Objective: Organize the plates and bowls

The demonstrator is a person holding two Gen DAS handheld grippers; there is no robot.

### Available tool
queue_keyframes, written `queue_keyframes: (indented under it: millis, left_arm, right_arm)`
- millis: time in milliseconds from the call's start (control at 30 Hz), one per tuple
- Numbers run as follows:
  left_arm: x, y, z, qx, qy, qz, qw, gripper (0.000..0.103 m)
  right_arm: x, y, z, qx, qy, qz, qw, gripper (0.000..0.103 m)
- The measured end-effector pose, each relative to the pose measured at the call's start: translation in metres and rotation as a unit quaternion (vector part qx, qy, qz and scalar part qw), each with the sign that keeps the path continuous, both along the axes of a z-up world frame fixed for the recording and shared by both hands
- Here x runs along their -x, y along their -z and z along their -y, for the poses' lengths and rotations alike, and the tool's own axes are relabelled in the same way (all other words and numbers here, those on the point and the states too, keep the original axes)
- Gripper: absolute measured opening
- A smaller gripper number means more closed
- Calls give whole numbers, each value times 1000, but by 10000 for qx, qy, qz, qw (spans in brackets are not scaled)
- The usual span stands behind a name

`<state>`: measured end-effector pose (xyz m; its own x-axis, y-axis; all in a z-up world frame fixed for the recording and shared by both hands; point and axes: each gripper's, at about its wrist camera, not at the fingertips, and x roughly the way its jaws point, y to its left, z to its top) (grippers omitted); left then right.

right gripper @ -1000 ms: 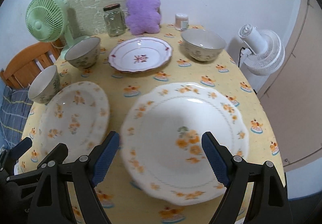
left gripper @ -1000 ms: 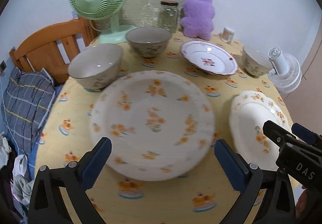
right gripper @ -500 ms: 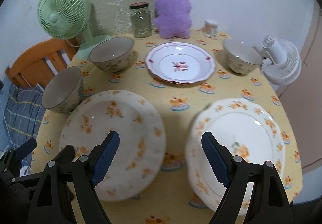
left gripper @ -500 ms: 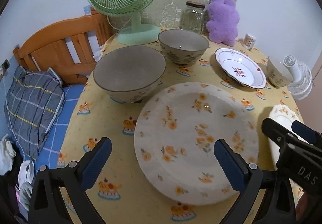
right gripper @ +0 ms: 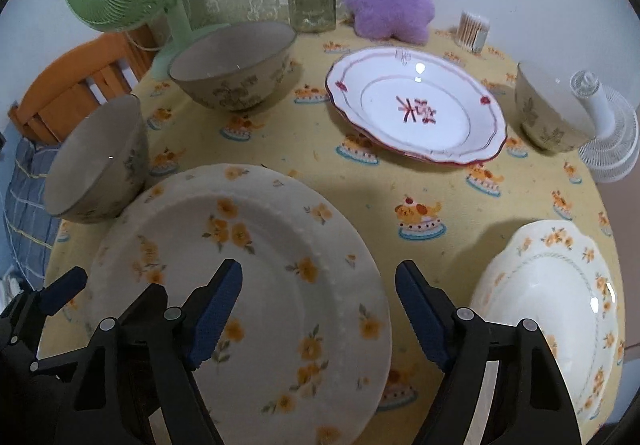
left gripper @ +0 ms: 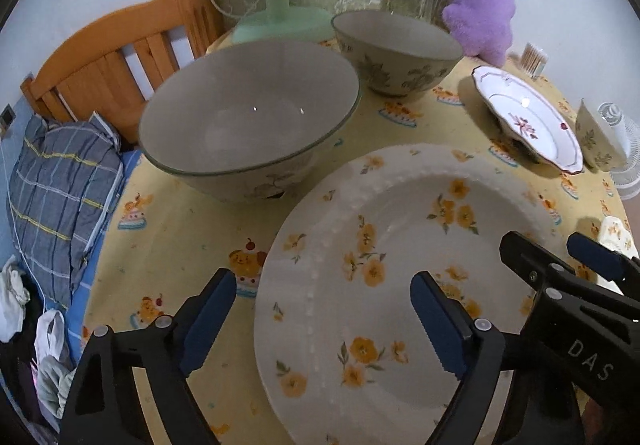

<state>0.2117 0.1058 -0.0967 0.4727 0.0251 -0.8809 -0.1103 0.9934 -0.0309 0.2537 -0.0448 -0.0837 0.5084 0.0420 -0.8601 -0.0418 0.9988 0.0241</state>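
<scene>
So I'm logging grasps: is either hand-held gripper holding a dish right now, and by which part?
Nothing is held. Both are closing: the left hand-held gripper straddles the orange-flowered plate's left rim, the right hand-held gripper its right rim, pads untouching.

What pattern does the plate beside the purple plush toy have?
White plate with a red rim and red centre motif; clearest in the right wrist view.

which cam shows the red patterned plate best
The right wrist view: the red patterned plate lies nearly whole and face-up, rim and centre motif clear. The left wrist view shows it small at the right edge, steeply foreshortened.
</scene>
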Motion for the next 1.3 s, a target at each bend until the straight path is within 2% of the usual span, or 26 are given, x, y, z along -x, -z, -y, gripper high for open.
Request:
queue_keyframes:
  millis: [100,267,433,667,967,1133,1300]
  left_arm:
    - [-2,7,2,21,25,-110,9999,83]
    - [-4,9,6,62,86,-135,9999,78]
    - [-3,8,4,113,82,-234,9996,78]
    - [22,6,3,125,71,-452,9989,77]
    - [57,5,6,167,329,-712,9968,77]
    - [63,3,6,106,333,-702,9969,74]
    - [64,4,0,294,197,-734,9967,72]
  right_arm:
    - [-6,9,1,-75,-44,-175,9998,75]
    - [-11,13,2,-62,-64,-212,9997,72]
    - [-9,11,2,0,-94,-246,9997,67]
    - [11,13,-3,-30,-132,-487,9987,67]
    - [56,15,-2,-37,-172,-827,9964,67]
    - [65,17,0,-124,-156,-929,9955,67]
    - [70,23,0,-167,-112,-1090,9938,66]
